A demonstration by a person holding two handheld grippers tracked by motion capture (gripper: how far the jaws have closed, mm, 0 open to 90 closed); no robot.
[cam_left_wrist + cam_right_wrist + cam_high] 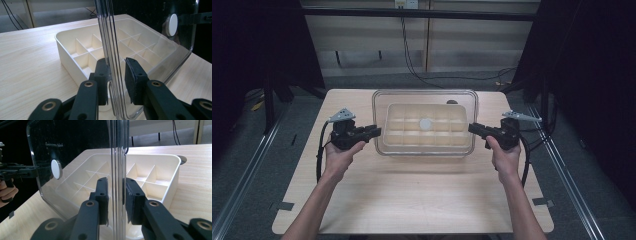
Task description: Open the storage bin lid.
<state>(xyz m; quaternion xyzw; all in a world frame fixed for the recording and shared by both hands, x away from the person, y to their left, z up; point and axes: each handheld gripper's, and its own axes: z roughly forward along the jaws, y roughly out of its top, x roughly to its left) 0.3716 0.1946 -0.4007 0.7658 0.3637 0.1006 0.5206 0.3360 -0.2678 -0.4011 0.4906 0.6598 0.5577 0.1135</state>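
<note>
Left gripper (373,132): jaws straddle the clear lid's (424,95) left edge, a gap showing, not clamped. Lid hovers over the cream divided tray (424,125), mid-table. Right gripper (475,128): nearly pinching the right edge. Lid-handling step, I judge; next calls for level, matched motion.

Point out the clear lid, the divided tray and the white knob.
Lid (379,100), high view, left rim.
Tray (65,53), left gripper view, outer wall.
Knob (56,169), right gripper view, its face.

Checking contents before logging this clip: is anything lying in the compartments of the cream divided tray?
No: in the left gripper view, the tray's visible compartments show only bare floors and dividers behind the clear lid.
</note>
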